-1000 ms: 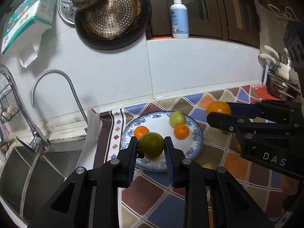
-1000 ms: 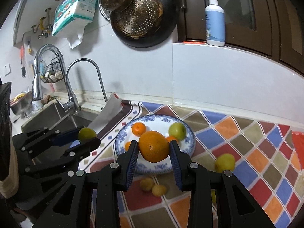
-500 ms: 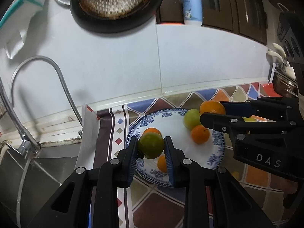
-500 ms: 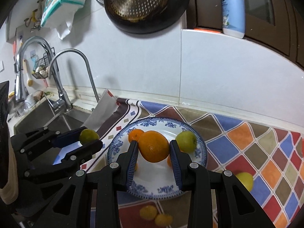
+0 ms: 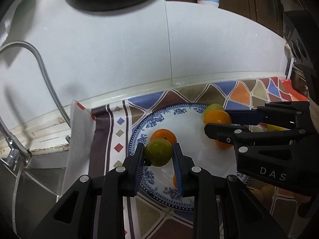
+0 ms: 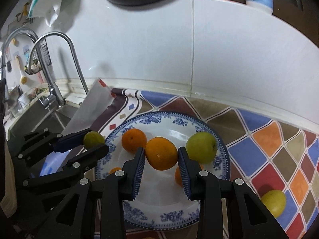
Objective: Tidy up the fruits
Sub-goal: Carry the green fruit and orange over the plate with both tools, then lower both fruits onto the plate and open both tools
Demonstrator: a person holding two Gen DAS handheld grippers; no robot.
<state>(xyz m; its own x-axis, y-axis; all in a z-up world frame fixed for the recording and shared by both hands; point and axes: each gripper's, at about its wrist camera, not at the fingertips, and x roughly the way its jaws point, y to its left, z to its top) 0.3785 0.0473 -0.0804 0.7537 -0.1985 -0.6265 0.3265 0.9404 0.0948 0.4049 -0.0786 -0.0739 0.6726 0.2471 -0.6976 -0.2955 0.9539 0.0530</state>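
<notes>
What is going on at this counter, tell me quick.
A person is sorting fruit with a handheld gripper in each hand. The left gripper is shut on a green fruit, and the right gripper is shut on an orange. Both fruits hang over the blue and white plate, which already holds a green apple and a few small oranges. Another yellow-green fruit lies off the plate on the patterned cloth.

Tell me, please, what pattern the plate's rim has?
The plate is white with a blue floral band and a dotted edge, clearest in the right wrist view.
</notes>
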